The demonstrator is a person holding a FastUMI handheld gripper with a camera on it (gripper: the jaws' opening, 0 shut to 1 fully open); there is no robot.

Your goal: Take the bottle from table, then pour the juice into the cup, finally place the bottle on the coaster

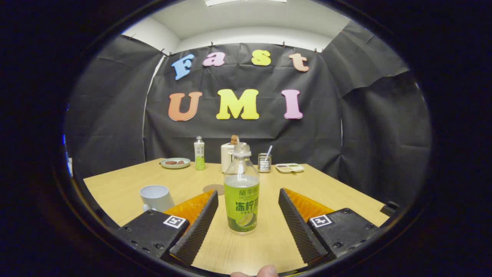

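A clear juice bottle (pixel 241 192) with a green label and no cap stands upright on the wooden table (pixel 338 192), between my two fingers. My gripper (pixel 248 194) is open, and its fingers stand apart on either side of the bottle without touching it. A white cup (pixel 155 197) sits just beyond my left finger. A round brown coaster (pixel 213 188) lies flat on the table behind the bottle, a little to its left.
At the far side of the table stand a second small bottle (pixel 199 153), a green plate (pixel 175 162), a white container (pixel 229 156), a metal holder (pixel 264 162) and a divided dish (pixel 289 167). A fingertip of the person (pixel 256 272) shows below the fingers.
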